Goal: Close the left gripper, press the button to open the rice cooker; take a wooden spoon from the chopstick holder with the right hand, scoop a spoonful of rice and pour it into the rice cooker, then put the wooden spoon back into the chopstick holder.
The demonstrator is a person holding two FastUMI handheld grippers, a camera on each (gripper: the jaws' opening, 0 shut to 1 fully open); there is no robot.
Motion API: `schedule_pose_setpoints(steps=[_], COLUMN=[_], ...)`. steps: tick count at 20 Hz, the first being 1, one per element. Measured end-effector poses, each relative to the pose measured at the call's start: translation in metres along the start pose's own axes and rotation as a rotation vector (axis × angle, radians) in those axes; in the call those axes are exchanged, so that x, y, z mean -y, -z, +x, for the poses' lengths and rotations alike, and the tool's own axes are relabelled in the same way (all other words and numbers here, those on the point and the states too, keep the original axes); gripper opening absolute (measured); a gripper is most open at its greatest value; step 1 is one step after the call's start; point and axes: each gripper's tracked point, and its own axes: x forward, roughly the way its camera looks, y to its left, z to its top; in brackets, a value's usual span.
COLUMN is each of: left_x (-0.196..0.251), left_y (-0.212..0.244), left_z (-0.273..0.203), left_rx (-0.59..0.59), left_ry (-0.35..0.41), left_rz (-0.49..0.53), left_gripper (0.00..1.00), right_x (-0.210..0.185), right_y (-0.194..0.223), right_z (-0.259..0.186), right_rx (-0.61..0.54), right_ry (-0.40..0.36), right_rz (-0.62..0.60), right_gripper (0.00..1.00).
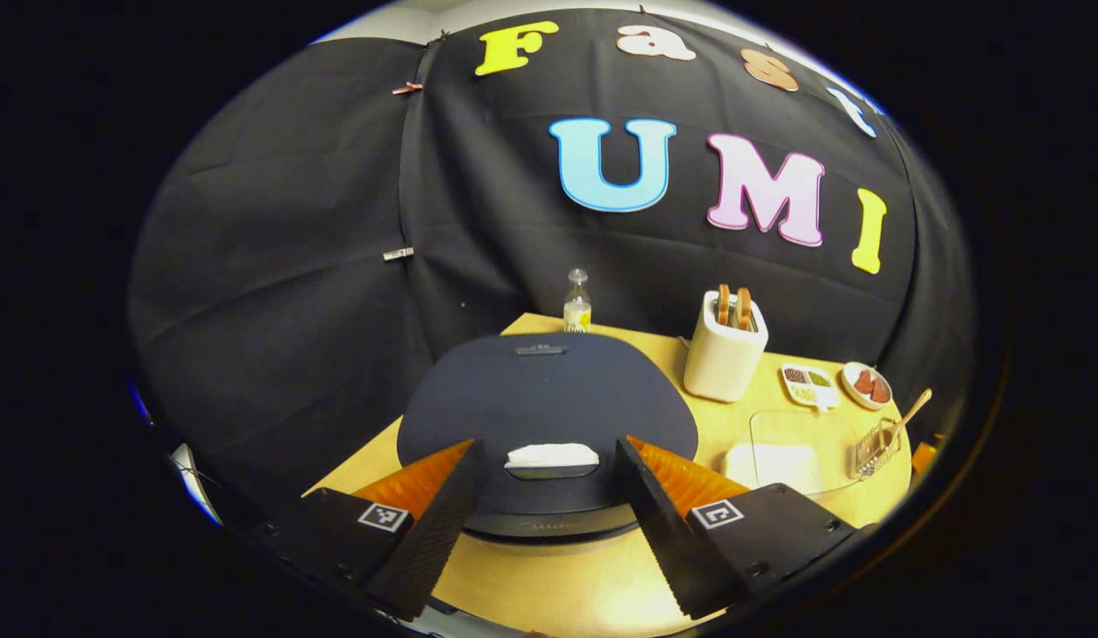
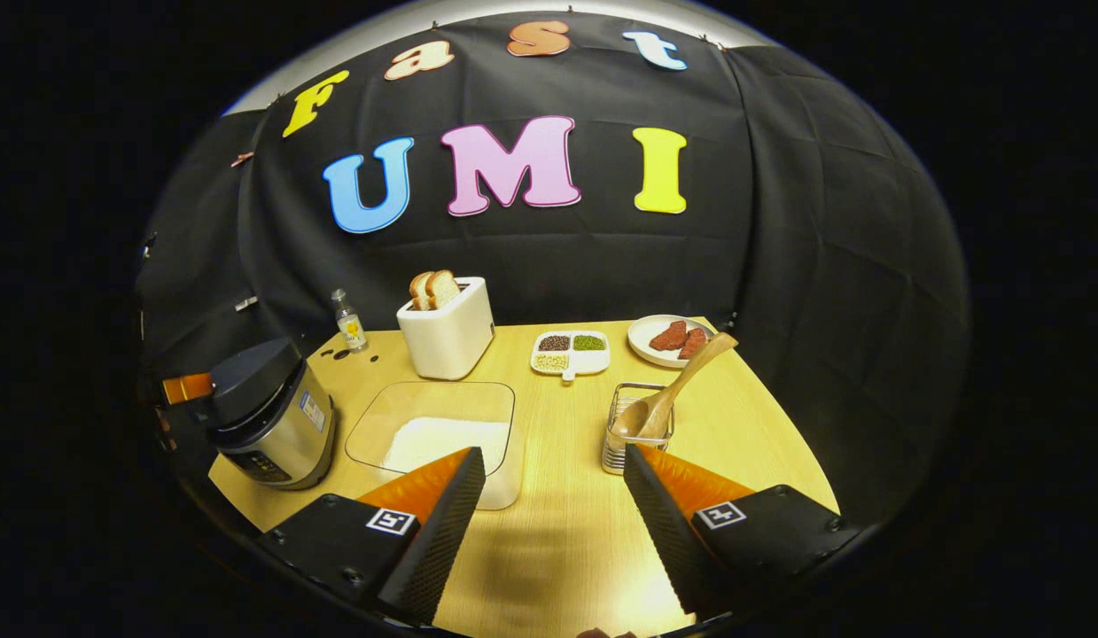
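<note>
The rice cooker (image 1: pixel 549 399) has a dark, shut lid and a pale button (image 1: pixel 552 456) at its front edge. My left gripper (image 1: pixel 549 470) hovers just above that button, open, one finger on each side. In the right gripper view the rice cooker (image 2: pixel 269 416) stands at the table's left. My right gripper (image 2: pixel 553 478) is open over the near table. A wooden spoon (image 2: pixel 677 385) leans in the wire chopstick holder (image 2: pixel 633 434) just beyond its right finger. A clear container of rice (image 2: pixel 442 439) sits by its left finger.
A white toaster (image 2: pixel 447 332) with bread, a small bottle (image 2: pixel 347 323), a divided dish of beans (image 2: pixel 571 352) and a plate of red pieces (image 2: pixel 673 339) line the back of the wooden table (image 2: pixel 761 425). The table's edges fall off right and left.
</note>
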Motion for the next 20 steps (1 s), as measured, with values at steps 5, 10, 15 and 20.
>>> schedule_pose_setpoints(steps=[5, 10, 15, 20], left_x=[0.001, 0.004, 0.006, 0.011], left_y=[0.004, 0.011, 0.006, -0.023], left_z=[0.004, 0.007, 0.007, -0.021], left_rx=[0.008, 0.000, 0.042, 0.144], left_ry=[0.002, 0.002, 0.048, 0.106], left_rz=[0.020, 0.000, 0.041, 0.009], left_gripper=[1.00, 1.00, 0.99, 0.96], right_x=[-0.006, -0.024, -0.033, -0.044], right_y=[0.001, 0.000, -0.004, -0.046], right_z=[-0.005, -0.007, -0.011, -0.018], right_rx=[-0.004, 0.007, 0.027, 0.140], right_ry=[-0.016, -0.048, -0.054, -0.049], right_rz=[-0.032, -0.070, -0.076, -0.059], right_gripper=[0.99, 0.99, 0.99, 0.99])
